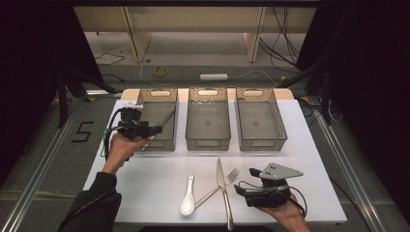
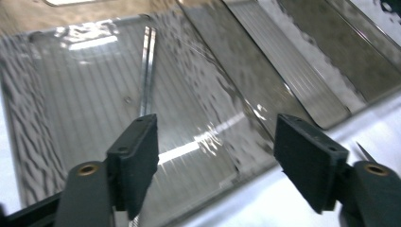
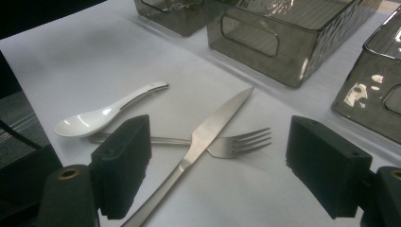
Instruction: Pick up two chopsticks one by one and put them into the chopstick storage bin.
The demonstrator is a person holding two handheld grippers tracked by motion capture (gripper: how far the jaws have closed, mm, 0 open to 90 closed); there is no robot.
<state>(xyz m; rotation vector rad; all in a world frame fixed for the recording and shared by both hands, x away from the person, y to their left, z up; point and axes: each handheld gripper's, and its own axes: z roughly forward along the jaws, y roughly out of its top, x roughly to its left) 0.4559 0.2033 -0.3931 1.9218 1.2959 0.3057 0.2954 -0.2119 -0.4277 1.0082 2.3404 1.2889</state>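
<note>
1. Cutlery lay on the white table (image 1: 159,193) ahead of the right gripper (image 3: 217,170), whose jaws stood wide apart and empty: a knife (image 3: 198,142) crossed over a fork (image 3: 236,142), with a white spoon (image 3: 94,118) beyond the left jaw.
2. The left gripper (image 2: 215,151) hung over the left-hand bin (image 1: 157,121), jaws apart with nothing between them; a thin metal piece (image 2: 148,71) lay on the bin floor beyond its left jaw — most likely cutlery already sorted.
3. Judged from the three bins, the step in hand was picking up the next piece. The knife sat on top, so it should go first; lifting the fork from under it would drag both.
4. The knife's handle ran toward the left jaw — closing squarely across that flat handle would limit twisting.
5. Writing: a "5" (image 1: 83,131) was marked on the floor left of the table. No brands or labels could be read.
</note>
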